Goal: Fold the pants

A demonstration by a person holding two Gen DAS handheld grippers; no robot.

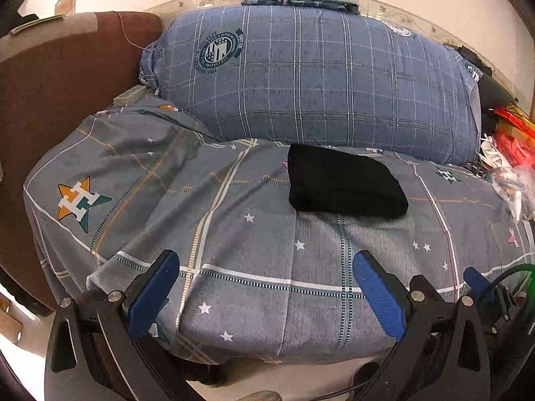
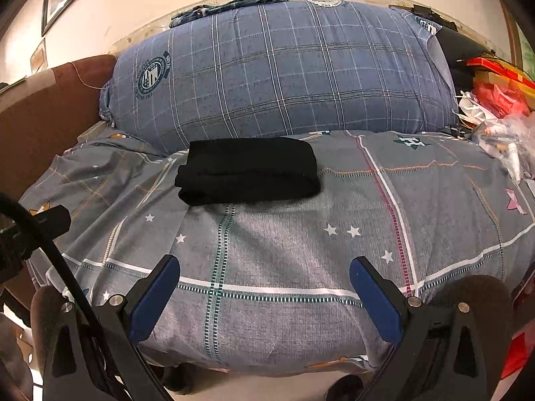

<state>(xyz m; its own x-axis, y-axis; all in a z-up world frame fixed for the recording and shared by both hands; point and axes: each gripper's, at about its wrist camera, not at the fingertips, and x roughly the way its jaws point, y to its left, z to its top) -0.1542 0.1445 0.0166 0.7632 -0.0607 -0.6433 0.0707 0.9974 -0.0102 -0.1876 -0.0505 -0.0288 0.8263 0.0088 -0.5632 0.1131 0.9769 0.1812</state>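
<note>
bed (image 2: 301, 250): grey star sheet; wall (image 2: 150, 0): cream | headboard (image 1: 67, 77): brown

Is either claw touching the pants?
Apart. Both wrist views show bare bedspread between the open claws, left and right, and the folded pants.

— How is the light?

— Soft, even indoor light from above; the grey star-print bedspread (image 1: 267, 250) reads clearly, with a paler sheen toward its near edge in the right wrist view.

— Shadows?

— Faint. A thin one hugs the folded black pants (image 2: 247, 170), which are so dark their folds barely register (detail lost in the left wrist view).

— Distortion?

— Heavy fisheye bowing: the blue plaid pillow (image 1: 317, 80) bulges, and black vignetting fills the corners.

— Sharpness?

— Centre crisp; the red clutter (image 2: 498, 93) at the bed's right edge smears and glares.
</note>
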